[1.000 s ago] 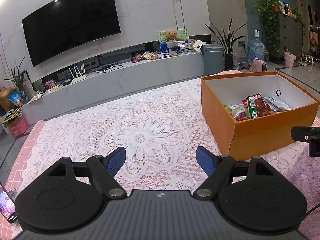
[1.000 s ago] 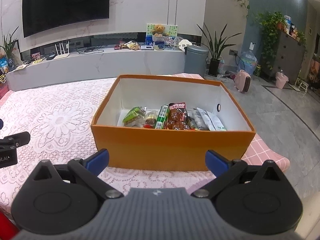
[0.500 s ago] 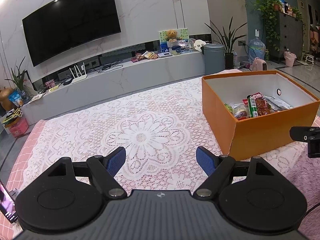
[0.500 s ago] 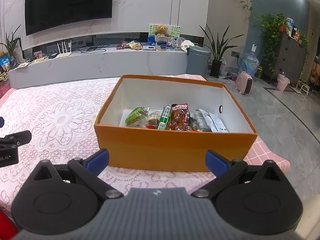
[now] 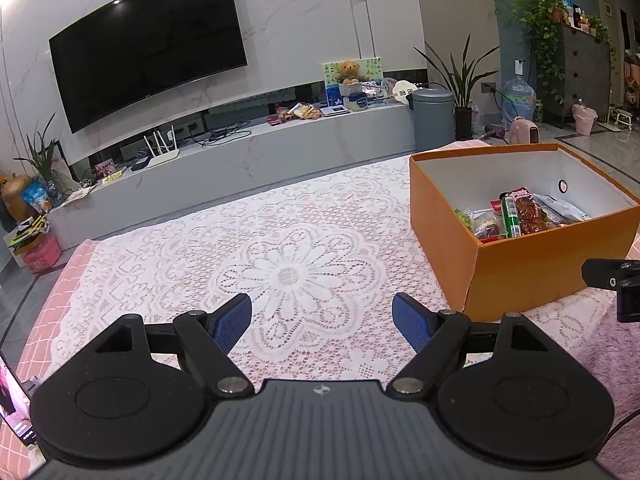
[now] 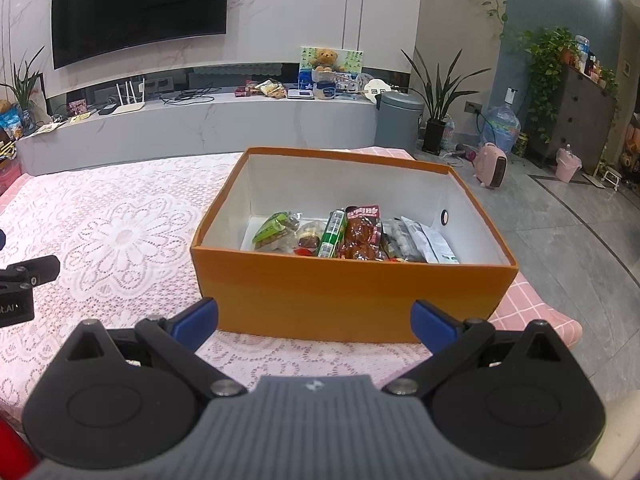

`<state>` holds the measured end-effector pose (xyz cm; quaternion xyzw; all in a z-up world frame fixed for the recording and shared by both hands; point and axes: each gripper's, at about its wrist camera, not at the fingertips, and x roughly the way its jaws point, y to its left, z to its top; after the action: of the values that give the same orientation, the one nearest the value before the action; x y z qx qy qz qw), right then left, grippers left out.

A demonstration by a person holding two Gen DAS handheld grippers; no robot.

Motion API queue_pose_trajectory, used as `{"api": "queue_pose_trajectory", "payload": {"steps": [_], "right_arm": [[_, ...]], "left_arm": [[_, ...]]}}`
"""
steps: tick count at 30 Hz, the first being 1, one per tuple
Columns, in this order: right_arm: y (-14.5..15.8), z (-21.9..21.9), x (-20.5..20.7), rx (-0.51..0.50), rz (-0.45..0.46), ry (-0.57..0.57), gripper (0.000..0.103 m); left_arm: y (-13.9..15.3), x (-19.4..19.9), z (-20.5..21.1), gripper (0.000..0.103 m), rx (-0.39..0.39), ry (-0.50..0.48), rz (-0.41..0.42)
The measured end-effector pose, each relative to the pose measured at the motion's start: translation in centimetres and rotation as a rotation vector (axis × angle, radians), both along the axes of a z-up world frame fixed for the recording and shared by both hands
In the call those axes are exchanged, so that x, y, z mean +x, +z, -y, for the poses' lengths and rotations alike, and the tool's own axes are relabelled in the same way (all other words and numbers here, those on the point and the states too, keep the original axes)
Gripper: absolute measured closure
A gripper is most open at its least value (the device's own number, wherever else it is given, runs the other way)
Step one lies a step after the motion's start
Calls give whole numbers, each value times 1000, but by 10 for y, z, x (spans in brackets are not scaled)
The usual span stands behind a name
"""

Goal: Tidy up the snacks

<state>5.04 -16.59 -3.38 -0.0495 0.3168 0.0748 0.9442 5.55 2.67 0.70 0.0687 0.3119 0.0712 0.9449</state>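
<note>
Snack packets (image 6: pixel 352 236) are lying inside the orange box (image 6: pixel 348 296), centre frame; nothing has shifted over the last second. Left gripper (image 5: pixel 322 322) and right gripper (image 6: pixel 314 320) are hovering wide apart, empty. Sorting looks finished.

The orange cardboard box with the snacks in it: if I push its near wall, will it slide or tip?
The orange cardboard box looks low and wide, so it would probably slide, not tip. The white lace tablecloth beneath may drag or bunch. The snack packets cover only the floor, so it is likely light.
</note>
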Motion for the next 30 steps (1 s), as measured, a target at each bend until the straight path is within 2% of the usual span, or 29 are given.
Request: {"api": "queue_pose_trajectory", "payload": {"steps": [21,30], "right_arm": [[-1,-2,-2,-7,-5,7,3],[-2,-2,-4,-9,-6,13,3]], "left_arm": [[3,-2,1,9,-12,-5,9],[6,-2,-4,9,-73,4,1]]}}
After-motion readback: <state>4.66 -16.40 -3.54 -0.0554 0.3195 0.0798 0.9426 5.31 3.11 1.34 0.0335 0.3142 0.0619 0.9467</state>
